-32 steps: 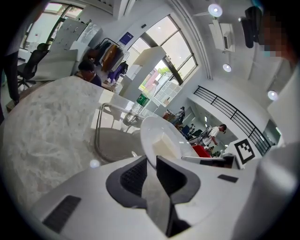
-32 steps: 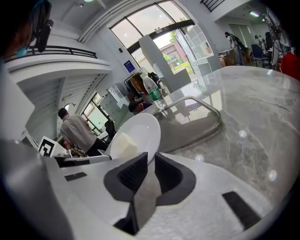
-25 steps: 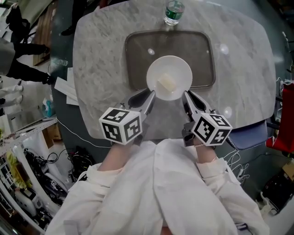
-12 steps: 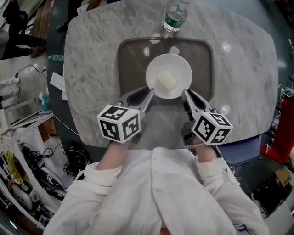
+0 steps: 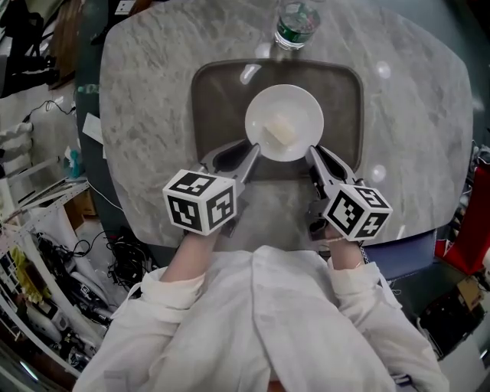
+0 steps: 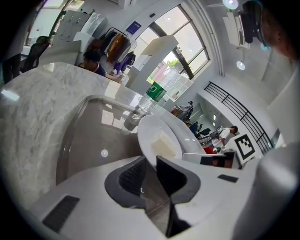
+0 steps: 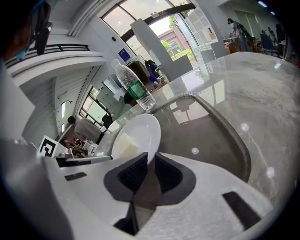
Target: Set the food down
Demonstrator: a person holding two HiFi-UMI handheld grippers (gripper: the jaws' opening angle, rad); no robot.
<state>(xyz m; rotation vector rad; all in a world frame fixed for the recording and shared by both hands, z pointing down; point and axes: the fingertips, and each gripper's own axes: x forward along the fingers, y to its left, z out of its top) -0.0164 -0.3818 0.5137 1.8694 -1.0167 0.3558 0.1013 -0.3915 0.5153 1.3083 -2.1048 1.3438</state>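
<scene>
A white plate (image 5: 284,122) with a pale yellow block of food (image 5: 279,129) on it hangs over the dark tray (image 5: 218,92) on the marble table. My left gripper (image 5: 253,151) is shut on the plate's near-left rim, and my right gripper (image 5: 312,153) is shut on its near-right rim. In the left gripper view the plate (image 6: 157,136) runs edge-on into the jaws, with the food (image 6: 161,144) just past them. The right gripper view shows the plate (image 7: 137,136) pinched the same way, food (image 7: 124,145) on its far side.
A clear water bottle with a green label (image 5: 295,21) stands just beyond the tray's far edge, also seen as the bottle (image 7: 133,84) in the right gripper view. The round marble table (image 5: 138,115) extends all around the tray. Cables and clutter lie on the floor at left.
Both grippers have carried the plate forward and lower, from the tray's near edge to over its middle. Both grips are unchanged.
</scene>
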